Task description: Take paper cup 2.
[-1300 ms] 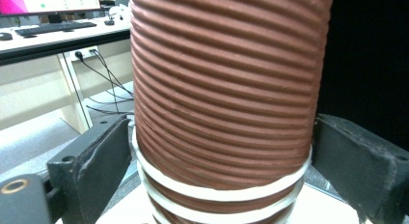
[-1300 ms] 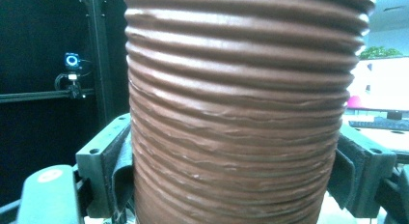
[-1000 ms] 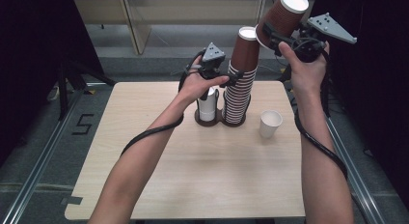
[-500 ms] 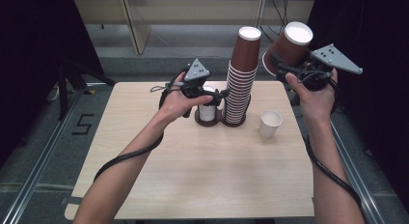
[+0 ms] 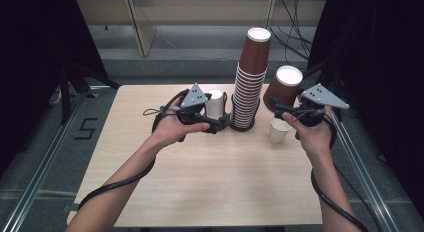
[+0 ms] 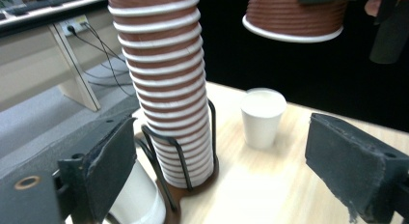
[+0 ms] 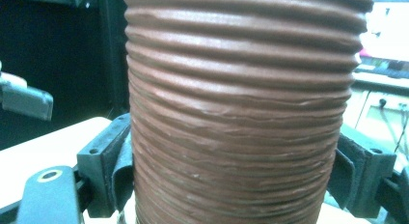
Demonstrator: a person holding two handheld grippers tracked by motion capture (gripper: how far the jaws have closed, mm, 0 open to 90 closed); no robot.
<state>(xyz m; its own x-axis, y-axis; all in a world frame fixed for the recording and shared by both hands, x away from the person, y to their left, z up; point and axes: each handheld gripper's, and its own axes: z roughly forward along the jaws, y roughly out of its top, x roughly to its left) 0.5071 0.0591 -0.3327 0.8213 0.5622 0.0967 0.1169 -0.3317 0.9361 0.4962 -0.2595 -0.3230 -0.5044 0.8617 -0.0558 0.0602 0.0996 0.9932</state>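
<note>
A tall stack of upside-down brown ribbed cups (image 5: 250, 82) stands in a wire holder (image 6: 178, 151) at the table's far middle. My right gripper (image 5: 281, 110) is shut on one upside-down brown cup (image 5: 283, 88), held in the air just above and behind a small white cup (image 5: 279, 130). In the right gripper view both pads (image 7: 120, 161) press the cup's ribbed wall (image 7: 231, 113). My left gripper (image 5: 222, 125) stands open near the holder's base, beside a white cup stack (image 5: 215, 103). Its jaws have just been closing a little, with nothing gripped between them.
The light wooden table (image 5: 200, 182) has wide bare room in front of the cups. Its right edge runs close to my right hand. Dark curtains stand on both sides, and cables trail from both grippers.
My right hand has come down with the brown cup, from above the tall stack to beside it over the white cup. My left hand has drawn back from the white stack toward me.
</note>
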